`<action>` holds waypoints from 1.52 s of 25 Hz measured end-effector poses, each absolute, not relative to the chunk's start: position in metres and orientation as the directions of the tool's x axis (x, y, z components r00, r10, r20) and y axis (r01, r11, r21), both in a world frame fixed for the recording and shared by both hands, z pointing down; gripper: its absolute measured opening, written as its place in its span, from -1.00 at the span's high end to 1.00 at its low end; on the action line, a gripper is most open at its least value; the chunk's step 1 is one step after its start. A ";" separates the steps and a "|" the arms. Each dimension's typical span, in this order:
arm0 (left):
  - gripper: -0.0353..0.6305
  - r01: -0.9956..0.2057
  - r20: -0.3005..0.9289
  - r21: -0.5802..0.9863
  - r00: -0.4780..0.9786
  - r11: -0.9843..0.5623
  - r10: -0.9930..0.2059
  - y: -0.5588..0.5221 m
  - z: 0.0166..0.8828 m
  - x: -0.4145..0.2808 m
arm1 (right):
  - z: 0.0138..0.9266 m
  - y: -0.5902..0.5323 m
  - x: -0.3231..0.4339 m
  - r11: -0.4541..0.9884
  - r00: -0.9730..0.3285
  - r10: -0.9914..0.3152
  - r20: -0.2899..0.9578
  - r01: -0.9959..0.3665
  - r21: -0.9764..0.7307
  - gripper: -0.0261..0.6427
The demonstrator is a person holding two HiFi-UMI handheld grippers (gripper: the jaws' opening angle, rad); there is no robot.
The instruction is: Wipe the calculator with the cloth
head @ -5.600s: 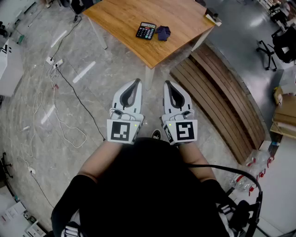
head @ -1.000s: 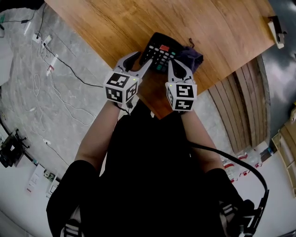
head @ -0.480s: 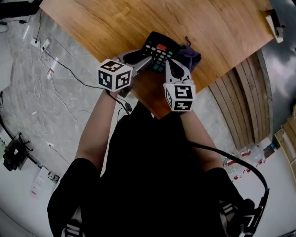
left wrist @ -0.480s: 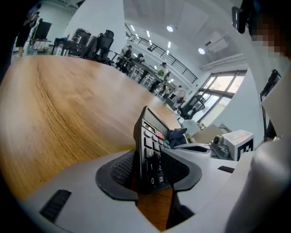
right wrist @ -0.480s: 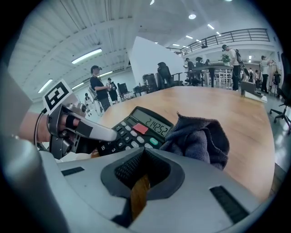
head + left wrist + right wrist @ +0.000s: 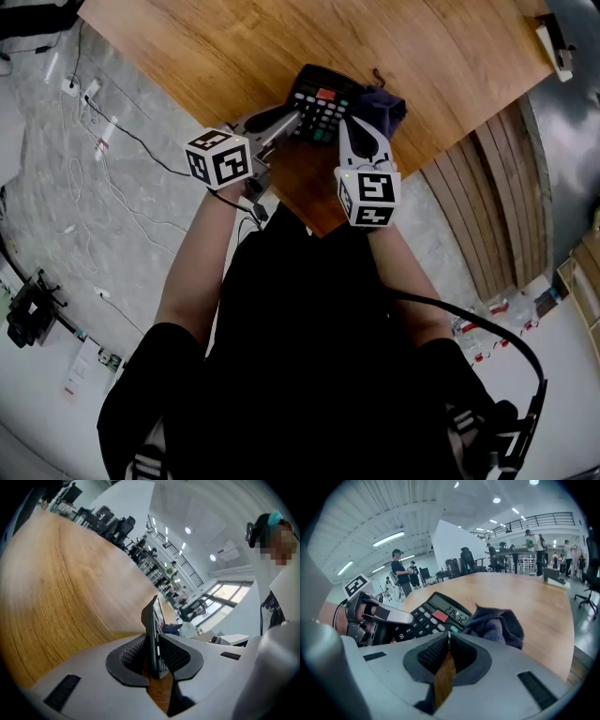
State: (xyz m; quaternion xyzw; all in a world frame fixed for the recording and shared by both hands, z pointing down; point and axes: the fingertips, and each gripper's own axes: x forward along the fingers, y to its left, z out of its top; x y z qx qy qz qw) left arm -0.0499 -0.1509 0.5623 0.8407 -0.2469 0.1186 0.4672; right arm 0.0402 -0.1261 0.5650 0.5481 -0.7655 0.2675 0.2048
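My left gripper (image 6: pixel 153 656), jaws just closing, is gripping the calculator (image 6: pixel 323 101) edgewise (right gripper (image 6: pixel 448 641) clenched empty, cloth (image 6: pixel 497 625) at one o'clock).

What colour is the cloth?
The cloth is dark bluish-purple, clearest in the right gripper view.

The left tool (image 6: pixel 292 115) covers part of the calculator (image 6: pixel 324 97); the top edge crops the table (image 6: pixel 234 47).

Black calculator (image 6: pixel 323 101) with a red key, display lit, upper middle of frame, crumpled dark cloth (image 6: pixel 384 103) bunched against its right side.
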 end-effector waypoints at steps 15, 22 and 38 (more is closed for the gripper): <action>0.68 -0.447 0.298 0.836 0.857 -0.319 -0.420 -0.148 0.543 -0.052 | 0.562 -0.123 0.103 0.143 -0.153 -0.740 0.655 -0.987 -0.069 0.44; 0.68 -0.453 0.288 0.833 0.845 -0.317 -0.452 -0.140 0.534 -0.052 | 0.593 -0.128 0.102 0.191 -0.130 -0.652 0.747 -0.982 -0.005 0.43; 0.68 -0.362 0.175 0.882 0.846 -0.302 -0.503 -0.124 0.489 -0.046 | 0.459 -0.146 0.061 0.314 -0.269 -0.836 0.478 -0.949 0.016 0.67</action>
